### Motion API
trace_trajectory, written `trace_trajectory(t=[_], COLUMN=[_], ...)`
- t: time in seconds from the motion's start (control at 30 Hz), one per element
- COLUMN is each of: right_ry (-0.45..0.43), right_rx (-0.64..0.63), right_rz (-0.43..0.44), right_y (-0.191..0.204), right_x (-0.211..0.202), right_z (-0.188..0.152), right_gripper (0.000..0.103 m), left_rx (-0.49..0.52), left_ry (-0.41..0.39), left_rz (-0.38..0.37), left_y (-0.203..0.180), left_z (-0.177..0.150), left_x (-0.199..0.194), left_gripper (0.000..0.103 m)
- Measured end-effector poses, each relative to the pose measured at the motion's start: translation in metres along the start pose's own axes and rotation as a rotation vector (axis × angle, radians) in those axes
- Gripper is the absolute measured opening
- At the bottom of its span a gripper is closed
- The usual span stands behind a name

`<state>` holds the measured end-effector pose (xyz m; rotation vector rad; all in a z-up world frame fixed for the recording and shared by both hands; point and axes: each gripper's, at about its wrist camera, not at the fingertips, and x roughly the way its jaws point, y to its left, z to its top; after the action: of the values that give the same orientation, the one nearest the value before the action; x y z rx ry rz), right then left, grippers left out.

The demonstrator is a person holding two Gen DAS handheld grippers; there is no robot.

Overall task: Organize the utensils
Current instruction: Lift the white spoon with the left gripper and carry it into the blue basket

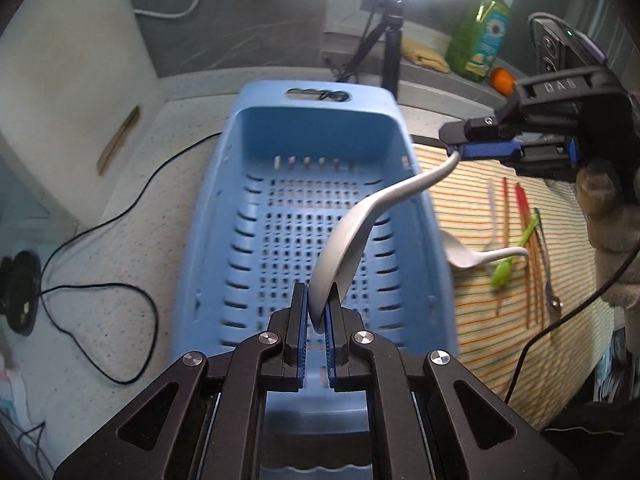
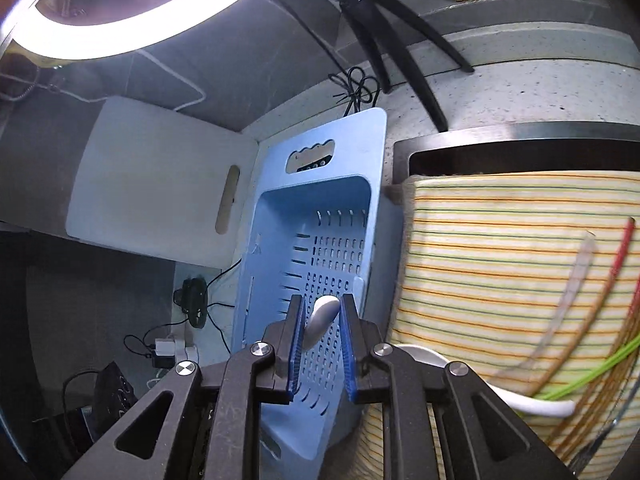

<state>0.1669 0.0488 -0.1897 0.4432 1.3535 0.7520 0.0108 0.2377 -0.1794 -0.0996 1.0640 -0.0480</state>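
A white spoon (image 1: 360,220) hangs over the blue slotted basket (image 1: 312,128), held at both ends. My left gripper (image 1: 318,294) is shut on the rim of its bowl. My right gripper (image 1: 454,150), coming in from the upper right, is shut on the tip of the handle. In the right wrist view the spoon (image 2: 320,316) sits between the blue pads of the right gripper (image 2: 322,300), above the basket (image 2: 276,220). On the striped cloth (image 1: 480,200) lie a second white spoon (image 1: 476,256), a green spoon (image 1: 508,256), red chopsticks (image 1: 522,208) and a metal utensil (image 1: 550,280).
A ring light on a tripod (image 1: 390,52) stands behind the basket. A green bottle (image 1: 480,28), an orange (image 1: 502,80) and a yellow cloth (image 1: 424,54) sit on the back ledge. A white cutting board (image 1: 72,80) leans at the left. Black cables (image 1: 100,220) cross the counter.
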Motion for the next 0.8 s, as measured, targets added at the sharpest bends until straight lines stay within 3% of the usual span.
trace_trajectory(t=[0.3,0.57,0.8], right_ry=[0.083,0.118,0.102], right_rx=[-0.082,-0.139,-0.181], right_rz=[-0.077,-0.143,-0.193], right_y=[0.026,0.032,0.043], right_x=[0.063,0.087,0.093], right_z=[0.030,0.032,0.035], right_gripper=[0.014,0.017,0.032], left_rx=[-0.008,-0.010,-0.021], left_ry=[0.041,0.062,0.064], left_rz=[0.050,0.078,0.100], left_y=[0.016,0.022,0.022], left_z=[0.001,0.000,0.002], left_x=[0.017,0.021,0.020], left_gripper=[0.008,0.009,0.009])
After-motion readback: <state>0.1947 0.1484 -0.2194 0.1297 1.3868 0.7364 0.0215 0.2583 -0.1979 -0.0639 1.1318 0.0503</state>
